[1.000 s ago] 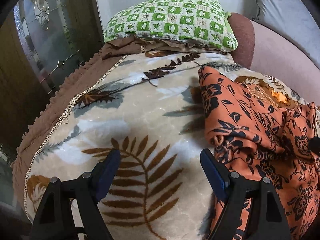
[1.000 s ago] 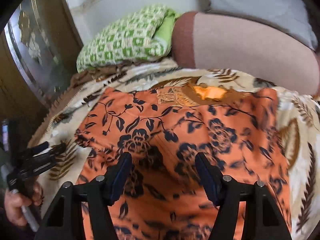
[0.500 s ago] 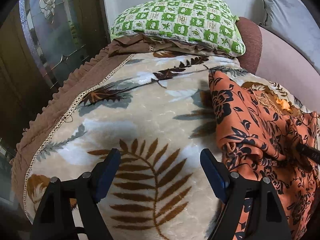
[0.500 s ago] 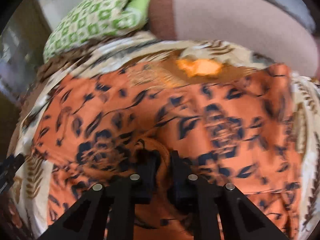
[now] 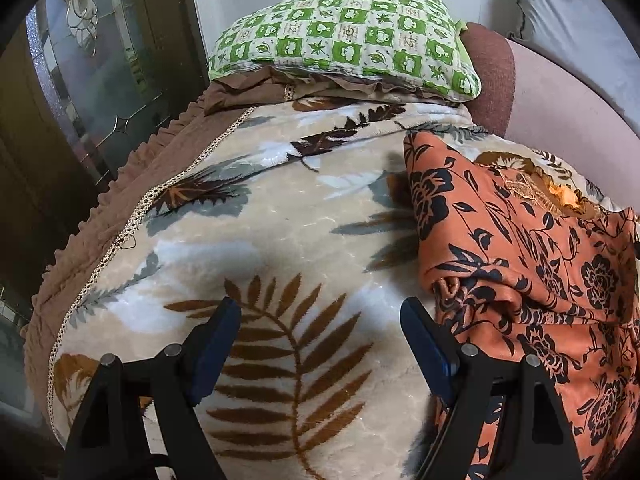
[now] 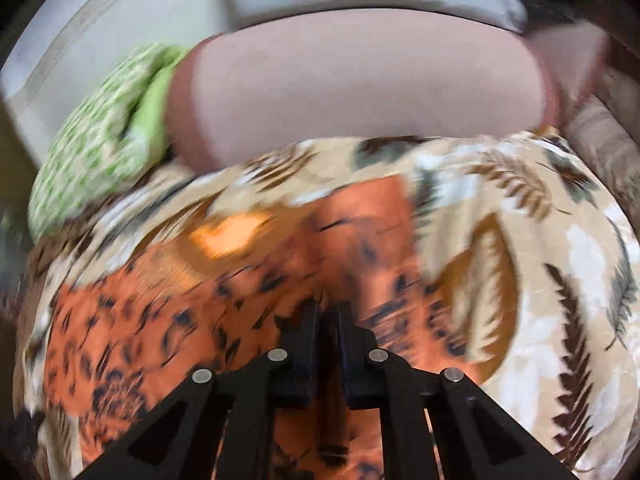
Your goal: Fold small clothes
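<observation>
Dragging the orange floral garment (image 6: pixel 168 320) across the leaf-print blanket (image 5: pixel 280 248) with your right gripper (image 6: pixel 326 316) clenched on one small pinch could bunch or drop it, since your left gripper (image 5: pixel 320 320), jaws apart beside the garment, holds nothing.

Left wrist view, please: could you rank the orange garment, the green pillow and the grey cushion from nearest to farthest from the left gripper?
1. The orange garment, right beside the left gripper, to the right of its right finger.
2. The green pillow, straight ahead at the blanket's far end.
3. The grey cushion, farther back in the upper right corner.
</observation>
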